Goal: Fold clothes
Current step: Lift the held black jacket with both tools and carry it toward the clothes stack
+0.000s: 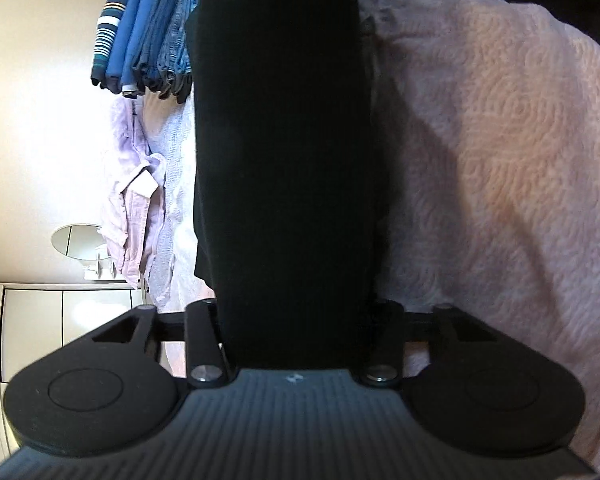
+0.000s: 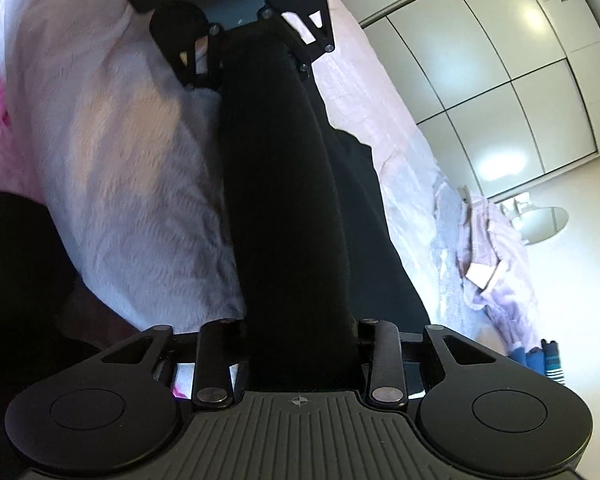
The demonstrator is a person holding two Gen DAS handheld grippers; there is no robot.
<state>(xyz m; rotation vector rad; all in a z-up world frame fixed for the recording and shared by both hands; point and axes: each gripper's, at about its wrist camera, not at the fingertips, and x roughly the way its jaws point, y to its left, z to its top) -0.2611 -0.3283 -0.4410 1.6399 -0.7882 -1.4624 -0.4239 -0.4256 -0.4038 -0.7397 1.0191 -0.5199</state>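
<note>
A black garment (image 1: 280, 140) is rolled into a long band and stretched over the pink bedspread (image 1: 500, 160). In the left wrist view it runs from between the jaws of my left gripper (image 1: 296, 320) up to the top edge, and it hides the fingers. In the right wrist view the same black garment (image 2: 284, 200) runs from my right gripper (image 2: 304, 340) to the left gripper (image 2: 256, 60) at the far end. Each gripper is shut on one end of it, and the band hangs taut between them above the bed.
A stack of folded blue and striped clothes (image 1: 148, 32) lies on the bed past the garment. A crumpled lilac shirt (image 1: 132, 200) lies beside it. White wardrobe doors (image 2: 500, 80) stand beyond the bed. A dark shape (image 2: 16, 260) fills the right wrist view's left edge.
</note>
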